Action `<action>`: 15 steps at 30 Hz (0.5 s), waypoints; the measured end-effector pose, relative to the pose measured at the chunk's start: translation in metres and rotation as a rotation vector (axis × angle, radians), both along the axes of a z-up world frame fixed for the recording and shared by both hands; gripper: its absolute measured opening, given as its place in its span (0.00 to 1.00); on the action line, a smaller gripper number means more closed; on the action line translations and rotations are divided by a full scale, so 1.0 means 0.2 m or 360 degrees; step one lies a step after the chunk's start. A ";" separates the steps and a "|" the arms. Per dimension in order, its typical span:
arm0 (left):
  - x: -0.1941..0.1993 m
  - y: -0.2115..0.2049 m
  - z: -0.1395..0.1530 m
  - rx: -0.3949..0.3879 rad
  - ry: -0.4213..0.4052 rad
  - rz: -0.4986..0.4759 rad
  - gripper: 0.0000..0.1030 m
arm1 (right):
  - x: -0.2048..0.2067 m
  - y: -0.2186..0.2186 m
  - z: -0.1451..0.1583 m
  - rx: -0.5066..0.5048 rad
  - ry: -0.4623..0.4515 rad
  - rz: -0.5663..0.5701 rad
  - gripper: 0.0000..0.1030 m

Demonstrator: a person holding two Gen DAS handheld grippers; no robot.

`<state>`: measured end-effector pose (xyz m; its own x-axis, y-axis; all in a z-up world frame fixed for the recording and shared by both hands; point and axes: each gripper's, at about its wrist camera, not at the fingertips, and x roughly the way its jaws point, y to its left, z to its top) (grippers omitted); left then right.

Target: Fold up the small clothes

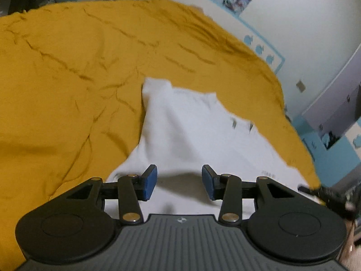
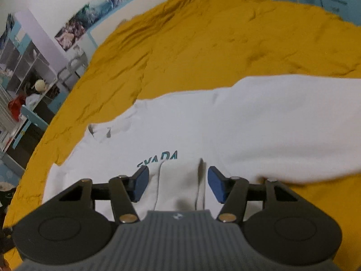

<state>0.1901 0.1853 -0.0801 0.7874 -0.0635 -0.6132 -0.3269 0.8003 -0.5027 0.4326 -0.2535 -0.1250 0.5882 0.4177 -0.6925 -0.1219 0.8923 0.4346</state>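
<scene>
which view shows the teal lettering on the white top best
The right wrist view: the teal lettering sits on the white garment just beyond the open right gripper, though blurred and partly cut off. The left wrist view shows only a faint dark smudge near the garment's right edge, unreadable.

We see a white garment (image 1: pixel 191 131) lying on a bed under a mustard cover (image 1: pixel 67 79), toward its right edge. Our left gripper (image 1: pixel 179 181) hangs over the garment's near part, blue-padded fingers (image 1: pixel 150 180) apart with nothing between them.
</scene>
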 end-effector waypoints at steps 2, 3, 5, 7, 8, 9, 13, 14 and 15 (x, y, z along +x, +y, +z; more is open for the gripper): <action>0.04 0.00 -0.02 0.0058 0.0040 -0.0040 0.48 | 0.07 0.02 -0.06 -0.0004 0.0062 -0.0005 0.52; 0.02 -0.01 -0.03 0.0071 0.0051 -0.0048 0.48 | 0.09 0.03 -0.09 0.0012 0.0090 -0.0013 0.43; 0.02 0.00 -0.06 0.0055 0.0080 -0.0059 0.48 | 0.11 0.07 -0.12 0.0051 0.0124 0.0063 0.21; -0.04 -0.01 -0.11 0.0053 0.0111 -0.0068 0.48 | 0.12 0.11 -0.12 -0.0032 0.0090 0.0069 0.00; -0.04 -0.02 -0.12 0.0073 0.0132 -0.0065 0.48 | 0.12 0.11 -0.11 -0.0018 0.0066 0.0070 0.00; -0.04 -0.03 -0.13 0.0098 0.0159 -0.0054 0.48 | 0.10 0.11 -0.08 0.0011 0.0032 0.0062 0.00; -0.04 -0.04 -0.15 0.0136 0.0217 -0.0036 0.50 | 0.07 0.04 0.10 0.0056 -0.0174 -0.0013 0.00; -0.03 -0.04 -0.16 0.0135 0.0229 -0.0034 0.50 | 0.07 0.02 0.12 0.0074 -0.0200 -0.0040 0.00; -0.03 -0.03 -0.17 0.0128 0.0233 -0.0022 0.50 | 0.06 -0.01 0.13 0.0056 -0.0217 -0.0078 0.00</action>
<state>0.1835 0.1788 -0.1145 0.6884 -0.0197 -0.7250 -0.3806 0.8411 -0.3843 0.4453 -0.2550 -0.0984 0.6963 0.4085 -0.5902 -0.1385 0.8833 0.4479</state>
